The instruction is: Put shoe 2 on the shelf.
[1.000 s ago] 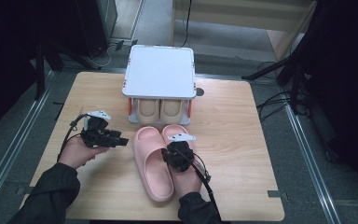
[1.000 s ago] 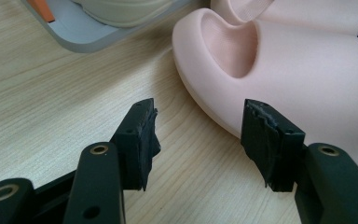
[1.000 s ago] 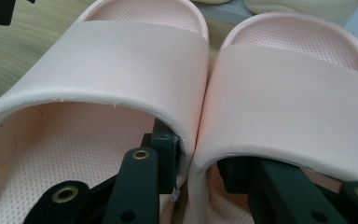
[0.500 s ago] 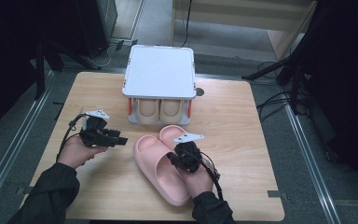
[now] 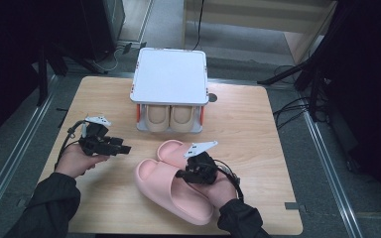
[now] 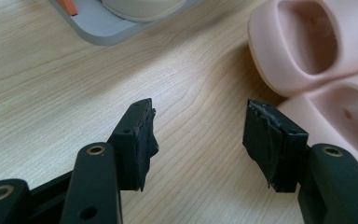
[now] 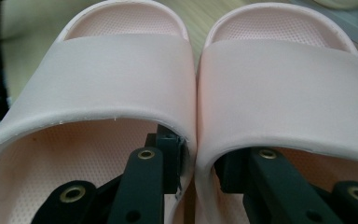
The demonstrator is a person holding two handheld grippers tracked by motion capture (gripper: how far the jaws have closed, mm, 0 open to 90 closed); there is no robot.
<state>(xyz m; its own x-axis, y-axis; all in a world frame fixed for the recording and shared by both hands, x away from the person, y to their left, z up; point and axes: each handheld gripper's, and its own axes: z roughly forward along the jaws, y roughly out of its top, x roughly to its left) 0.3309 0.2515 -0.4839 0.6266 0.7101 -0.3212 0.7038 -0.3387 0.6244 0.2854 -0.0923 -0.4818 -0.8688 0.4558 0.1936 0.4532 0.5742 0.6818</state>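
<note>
Seen from the high view, your right gripper (image 5: 191,174) held the pair of pink slippers (image 5: 171,186) near the table's (image 5: 243,129) front edge, right of centre, their toes turned toward the far-left corner. Your left gripper (image 5: 124,148) hovered over bare wood by the left edge, holding nothing. A white two-tier rack (image 5: 170,77) stood at the far edge with a beige pair (image 5: 169,116) on its lower shelf.

Through the left gripper view, the jaws stood spread wide over the wood, and the pink slippers (image 6: 317,60) lay just beside the right-hand jaw.

Through the right gripper view, one jaw sat inside each slipper (image 7: 205,93), pinching the two adjoining inner walls together. That foam looked light and soft, likely to flex and droop, so a grip low on those walls, near the straps, seemed soundest. You had open room toward the right edge; the rack closed off the far side.
</note>
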